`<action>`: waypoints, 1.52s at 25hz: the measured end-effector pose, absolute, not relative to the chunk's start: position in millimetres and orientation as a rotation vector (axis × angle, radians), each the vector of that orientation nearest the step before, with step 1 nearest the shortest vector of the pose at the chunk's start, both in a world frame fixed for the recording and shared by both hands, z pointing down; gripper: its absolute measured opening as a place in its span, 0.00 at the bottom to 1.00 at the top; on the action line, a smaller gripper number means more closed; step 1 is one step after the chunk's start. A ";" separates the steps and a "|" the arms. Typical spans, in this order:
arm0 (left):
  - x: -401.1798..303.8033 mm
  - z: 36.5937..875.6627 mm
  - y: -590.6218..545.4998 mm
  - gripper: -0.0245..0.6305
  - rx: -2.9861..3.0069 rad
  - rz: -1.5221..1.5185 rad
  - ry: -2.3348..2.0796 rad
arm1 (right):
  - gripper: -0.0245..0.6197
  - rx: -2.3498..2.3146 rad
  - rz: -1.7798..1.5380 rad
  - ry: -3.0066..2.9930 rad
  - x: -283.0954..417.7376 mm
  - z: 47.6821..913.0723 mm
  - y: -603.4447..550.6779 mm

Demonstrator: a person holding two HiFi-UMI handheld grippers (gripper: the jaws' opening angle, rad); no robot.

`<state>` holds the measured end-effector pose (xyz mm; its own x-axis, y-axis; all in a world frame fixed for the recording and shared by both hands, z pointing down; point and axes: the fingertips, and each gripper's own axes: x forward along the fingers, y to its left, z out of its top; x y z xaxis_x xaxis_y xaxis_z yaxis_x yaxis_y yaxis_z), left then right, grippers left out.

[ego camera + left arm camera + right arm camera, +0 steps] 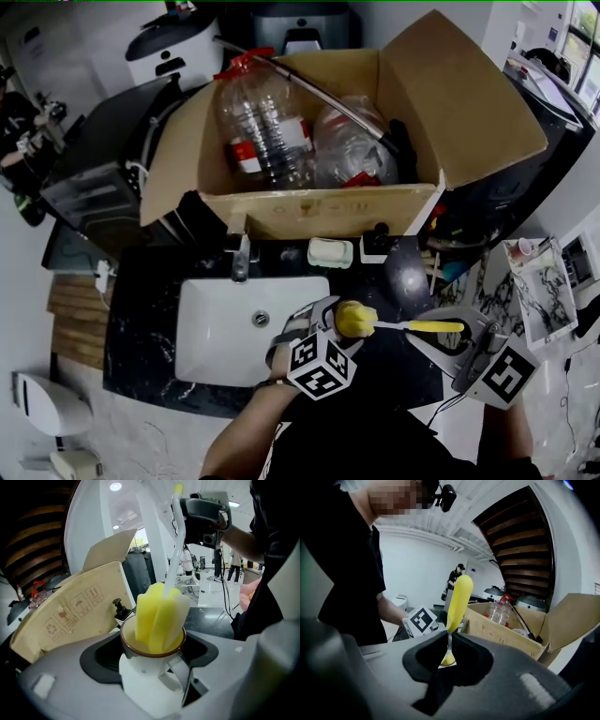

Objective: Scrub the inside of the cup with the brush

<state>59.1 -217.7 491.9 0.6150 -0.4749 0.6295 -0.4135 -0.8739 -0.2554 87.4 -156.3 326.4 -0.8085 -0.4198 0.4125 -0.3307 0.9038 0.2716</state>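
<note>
My left gripper (pixel 322 323) (pixel 152 654) is shut on a white cup (pixel 149 672) with a brown rim, its jaws wide around the cup's body. I hold it over the black counter just right of the sink. The brush's yellow sponge head (pixel 354 319) (pixel 158 616) sits inside the cup's mouth. Its handle (pixel 433 326) (pixel 458 599) runs right to my right gripper (pixel 454 332) (pixel 449 640), which is shut on the handle's thin end. The cup is mostly hidden behind the left gripper in the head view.
A white sink basin (pixel 225 342) with a faucet (pixel 241 258) lies left of the cup in the black counter (pixel 141 319). A soap dish (pixel 330 251) and a pump bottle (pixel 377 239) stand behind. A cardboard box (pixel 309 211) (pixel 70 611) of plastic bottles fills the back.
</note>
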 end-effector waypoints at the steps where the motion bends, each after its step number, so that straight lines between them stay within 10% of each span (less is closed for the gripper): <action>1: 57.2 492.2 -219.2 0.66 -2.720 -1.121 0.767 | 0.09 0.533 -0.224 -2.565 89.1 332.0 -155.0; 18: 65.5 465.4 -217.8 0.66 -2.868 -0.947 0.798 | 0.10 0.687 0.444 -2.957 89.7 335.9 -168.8; 38: 66.7 489.0 -168.6 0.66 -2.933 -0.980 0.616 | 0.09 1.272 0.479 -3.048 170.3 300.1 -142.7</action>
<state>66.7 -168.6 489.0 0.7303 -0.3601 0.5805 -0.3671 -0.9235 -0.1109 170.3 -142.7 300.1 -0.6929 -0.7177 -0.0690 -0.6618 0.6711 -0.3340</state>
